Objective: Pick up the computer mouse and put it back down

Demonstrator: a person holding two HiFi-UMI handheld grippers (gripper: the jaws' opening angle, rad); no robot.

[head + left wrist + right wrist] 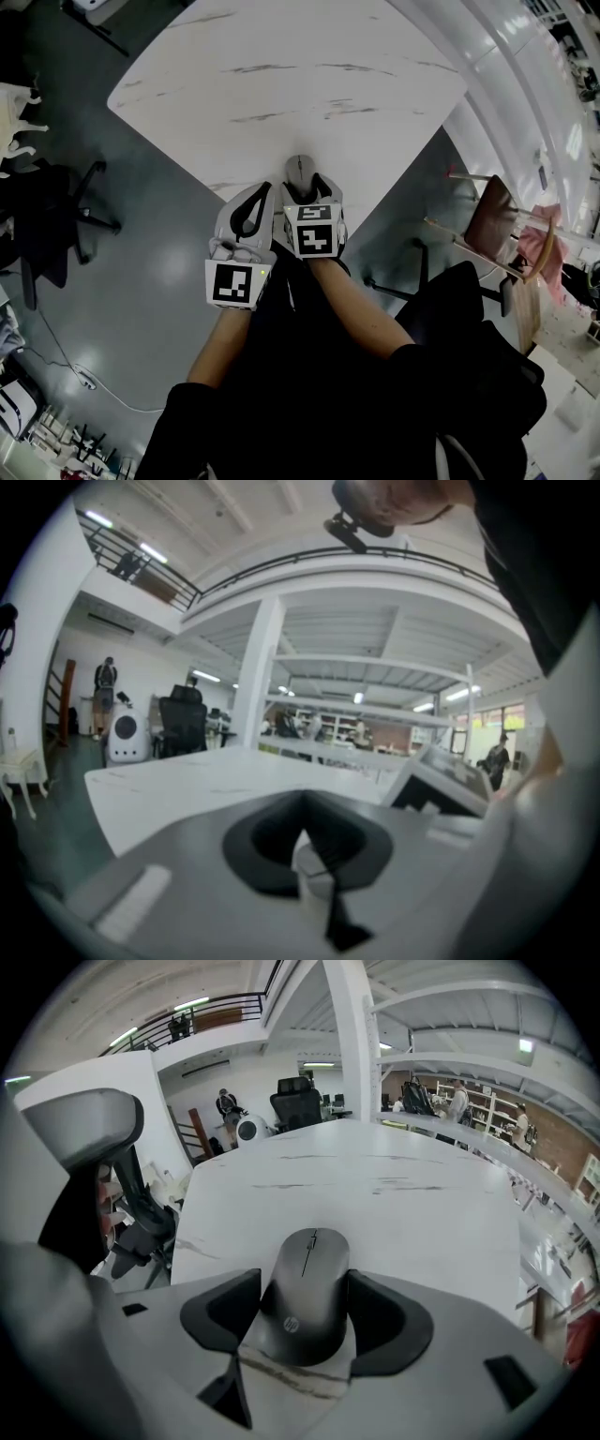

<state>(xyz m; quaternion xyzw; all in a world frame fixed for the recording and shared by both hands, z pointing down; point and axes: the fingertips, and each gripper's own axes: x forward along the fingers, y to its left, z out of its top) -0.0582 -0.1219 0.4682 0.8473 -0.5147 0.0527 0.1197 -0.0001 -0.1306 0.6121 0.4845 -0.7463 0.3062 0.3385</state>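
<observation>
**Right tongs open astride the mouse at the bench's near corner**

The white marbled bench [281,94] is bare apart from the mouse. No container shows on it, so there are no contents to report.

The right tongs [304,1276] slant down onto the bench with their jaws apart. The dark pads stand close by the mouse's two flanks, and I see no squeeze. The left tongs [261,190] hang just beside them, off the bench's edge, closed on nothing with their tips together.

The computer mouse [302,1321] lies flat on the bench between the right jaws, nose pointing away.

This reads as either the moment before the grasp or the release after setting down, and the pictures do not decide which. A grasp would call for closing squarely on the smooth, tapering flanks, then lifting straight. A release would call for drawing back without nudging the mouse towards the edge.
</observation>
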